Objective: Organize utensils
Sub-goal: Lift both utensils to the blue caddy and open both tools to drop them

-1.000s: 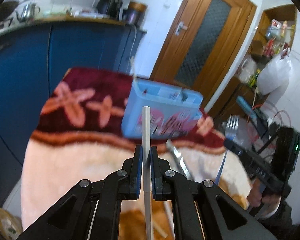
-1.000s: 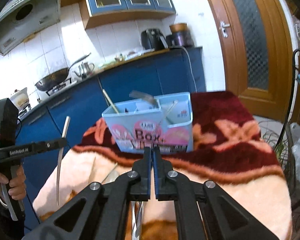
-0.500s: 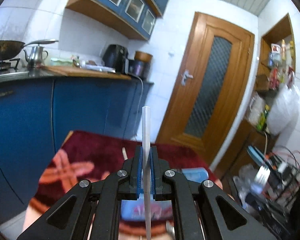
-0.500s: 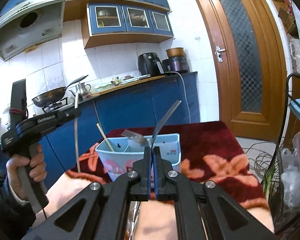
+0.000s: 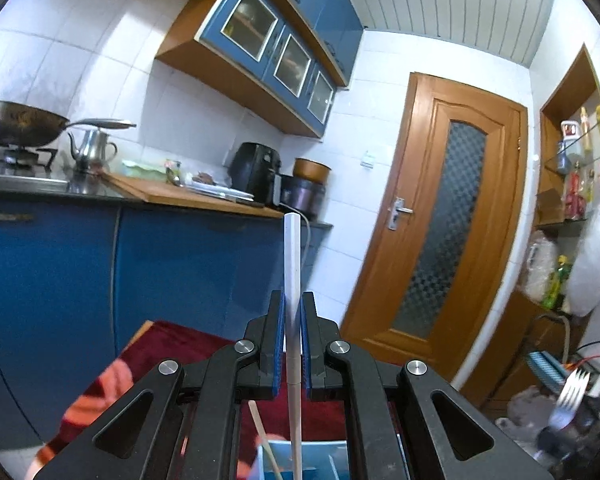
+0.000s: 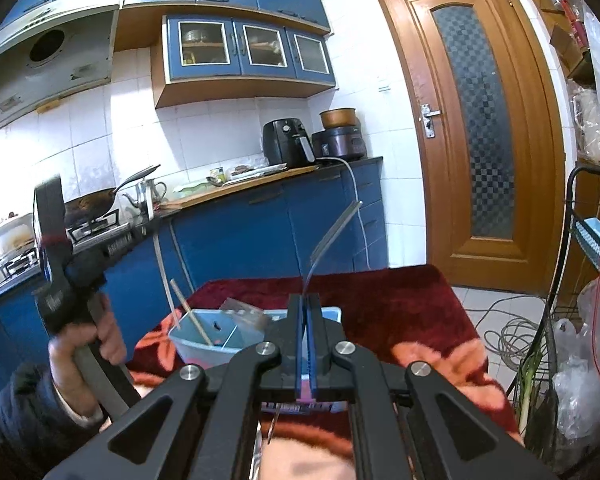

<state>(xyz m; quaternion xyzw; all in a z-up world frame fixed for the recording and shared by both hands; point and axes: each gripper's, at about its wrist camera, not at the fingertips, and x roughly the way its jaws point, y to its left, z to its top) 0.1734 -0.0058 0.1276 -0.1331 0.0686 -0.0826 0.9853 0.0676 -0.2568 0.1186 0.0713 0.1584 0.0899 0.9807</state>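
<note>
Left gripper (image 5: pixel 292 344) clamped tight on one white chopstick (image 5: pixel 291 264), held upright, tip rising past blue cupboard doors (image 5: pixel 180 272), lower end reaching down toward blue box (image 5: pixel 316 460). Right gripper (image 6: pixel 308 344) pinched shut on one metal fork (image 6: pixel 334 232), handle squeezed between blue pads, tines leaning up and to the right. Same fork seen blurred at lower right of left view. Left hand (image 6: pixel 84 340) gripping its handle at left edge of right view, dark sleeve (image 6: pixel 16 408) below.

Just beyond both grippers, one blue box standing on red and peach flowered blanket (image 6: pixel 400 300), near its far edge. Inside box: one wooden stick (image 6: pixel 192 316) leaning left, one flat metal blade (image 6: pixel 244 312) lying across rim; more contents too blurred to count.

Further out, along worktop (image 6: pixel 240 184): one wok (image 5: pixel 20 124), one metal teapot (image 5: pixel 92 148), one black air fryer (image 6: pixel 286 140), one cooker (image 6: pixel 340 140) with brown bowl on top. Three glass-fronted cupboard doors (image 6: pixel 248 48) above. One wooden door (image 6: pixel 472 120) at right; cables (image 6: pixel 512 336) coiled on floor beside it.
</note>
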